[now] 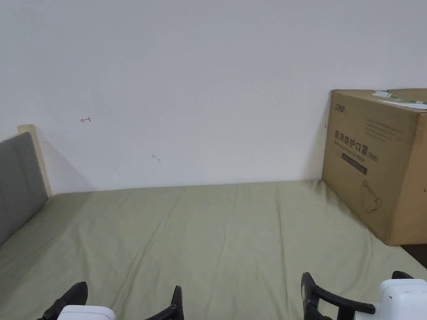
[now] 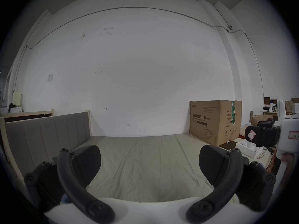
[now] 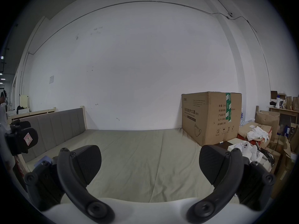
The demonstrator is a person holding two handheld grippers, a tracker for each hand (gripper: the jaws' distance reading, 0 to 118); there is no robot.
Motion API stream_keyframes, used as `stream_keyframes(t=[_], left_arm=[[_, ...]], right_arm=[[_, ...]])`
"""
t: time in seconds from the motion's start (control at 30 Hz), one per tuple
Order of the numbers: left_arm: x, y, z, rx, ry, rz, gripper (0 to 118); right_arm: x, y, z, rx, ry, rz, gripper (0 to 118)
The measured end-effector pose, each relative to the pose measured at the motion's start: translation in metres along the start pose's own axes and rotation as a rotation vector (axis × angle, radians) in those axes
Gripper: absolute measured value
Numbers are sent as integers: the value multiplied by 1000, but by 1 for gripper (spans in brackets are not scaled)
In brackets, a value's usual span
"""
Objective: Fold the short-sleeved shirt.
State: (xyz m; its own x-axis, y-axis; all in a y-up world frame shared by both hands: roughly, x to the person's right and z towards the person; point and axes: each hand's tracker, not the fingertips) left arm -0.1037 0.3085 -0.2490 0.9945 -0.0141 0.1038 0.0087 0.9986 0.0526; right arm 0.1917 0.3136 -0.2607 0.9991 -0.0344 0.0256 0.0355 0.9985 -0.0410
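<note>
Two handheld grippers are hovering side by side over the near edge of a bed's pale green sheet (image 1: 217, 233), the left gripper (image 2: 149, 164) and the right gripper (image 3: 149, 164) each holding its jaws wide apart on nothing. Beyond them the wrinkled sheet is stretching to a white wall (image 1: 200, 83), with a grey padded headboard (image 1: 18, 179) at the sheet's left end and a large cardboard box (image 1: 375, 166) standing on its far right corner.

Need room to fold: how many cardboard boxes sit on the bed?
1: a large cardboard box on the bed, at its far right against the wall. More boxes stand beyond the bed.
</note>
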Motion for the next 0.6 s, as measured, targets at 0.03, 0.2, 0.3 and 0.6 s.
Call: stream_keyframes(t=[0.03, 0.2, 0.3, 0.6], left_arm=[[0, 1, -1, -2, 0, 0, 118], [5, 2, -8, -58, 42, 5, 118], [4, 2, -7, -57, 54, 32, 118], [-2, 13, -8, -56, 52, 155, 118]], right_arm=[[-1, 0, 1, 1, 1, 3, 118], [-6, 1, 2, -8, 16, 15, 118], [-8, 1, 2, -16, 41, 17, 118], [-9, -1, -1, -44, 45, 9, 118]])
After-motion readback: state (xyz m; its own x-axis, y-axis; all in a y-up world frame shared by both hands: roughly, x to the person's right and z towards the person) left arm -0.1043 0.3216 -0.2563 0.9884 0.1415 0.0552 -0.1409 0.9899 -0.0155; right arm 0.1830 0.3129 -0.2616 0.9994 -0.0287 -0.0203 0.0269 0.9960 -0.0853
